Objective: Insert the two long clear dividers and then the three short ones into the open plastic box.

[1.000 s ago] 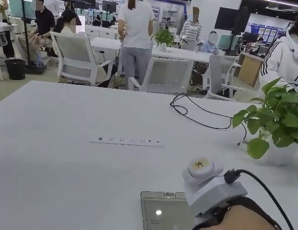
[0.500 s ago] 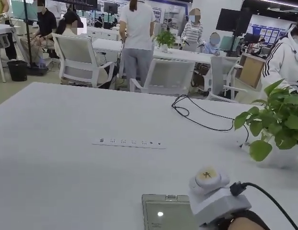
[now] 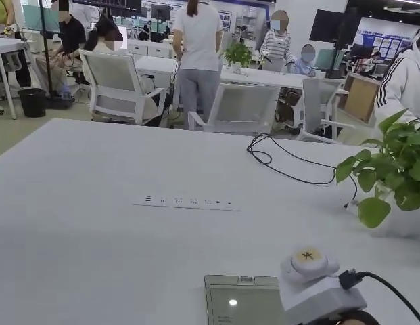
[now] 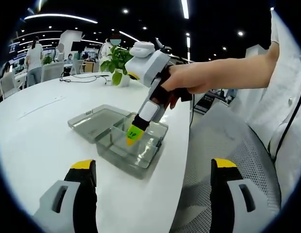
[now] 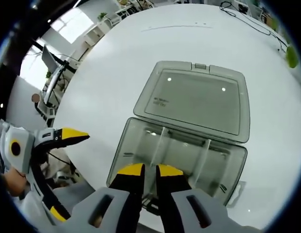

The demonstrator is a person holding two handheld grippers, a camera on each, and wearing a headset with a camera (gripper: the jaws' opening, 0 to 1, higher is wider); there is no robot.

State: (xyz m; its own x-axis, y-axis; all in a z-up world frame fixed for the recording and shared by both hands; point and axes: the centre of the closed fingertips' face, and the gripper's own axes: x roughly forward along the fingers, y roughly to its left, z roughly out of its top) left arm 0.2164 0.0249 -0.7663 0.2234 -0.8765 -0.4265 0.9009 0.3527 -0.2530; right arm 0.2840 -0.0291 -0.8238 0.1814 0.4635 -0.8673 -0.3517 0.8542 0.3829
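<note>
The clear plastic box [image 5: 179,158] lies open on the white table, its lid [image 5: 196,99] folded flat beyond it. Clear dividers [image 5: 204,154] stand inside the box. My right gripper [image 5: 150,170] reaches down into the box at its near wall. Its jaws are almost together on a clear divider strip [image 5: 157,143] that runs up from between them. In the left gripper view the right gripper [image 4: 132,137] has its tips inside the box [image 4: 140,153], beside the lid [image 4: 94,121]. My left gripper [image 4: 152,165] hangs open off the table's edge, holding nothing.
A potted plant [image 3: 392,172] stands at the table's right edge, with a black cable [image 3: 291,162] looped nearby and a flush socket strip [image 3: 186,202] mid-table. White chairs [image 3: 122,88] and several people stand beyond the far edge. The lid's corner [image 3: 240,298] lies beside the right gripper [image 3: 318,288].
In the head view the right gripper's top has dropped lower and to the right against the box lid. The whole picture has also shifted a little with the head.
</note>
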